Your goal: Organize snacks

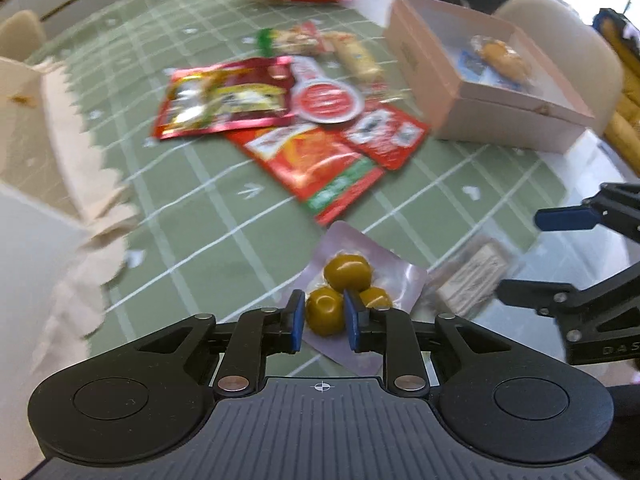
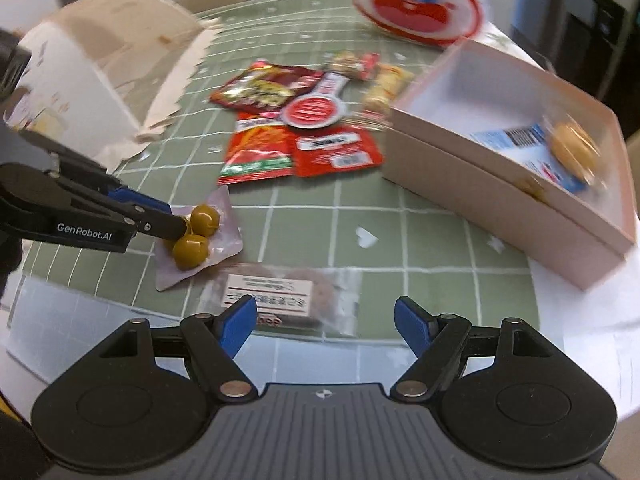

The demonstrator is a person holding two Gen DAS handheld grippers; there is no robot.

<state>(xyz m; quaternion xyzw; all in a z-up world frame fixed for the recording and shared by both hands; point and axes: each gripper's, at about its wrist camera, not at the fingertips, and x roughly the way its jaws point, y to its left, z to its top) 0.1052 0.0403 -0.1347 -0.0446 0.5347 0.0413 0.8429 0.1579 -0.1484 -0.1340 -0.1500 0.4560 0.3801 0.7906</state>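
My left gripper [image 1: 324, 316] is shut on a clear pouch of yellow-green balls [image 1: 346, 272], its blue pads clamping one ball near the table's front edge. It also shows in the right wrist view [image 2: 180, 228], gripping the same pouch [image 2: 200, 236]. My right gripper [image 2: 326, 322] is open and empty, just above a clear packet with a white label [image 2: 276, 294]. That packet [image 1: 474, 276] lies right of the pouch. Red snack packets [image 2: 300, 144] lie in a heap mid-table. A pink open box [image 2: 512, 184] at the right holds a bun and a blue packet.
A green gridded cloth [image 2: 360, 216] covers the table. A cream scalloped box [image 2: 104, 64] stands at the left. A red and white cartoon bag [image 2: 420, 0] sits at the back. Chairs stand around the table.
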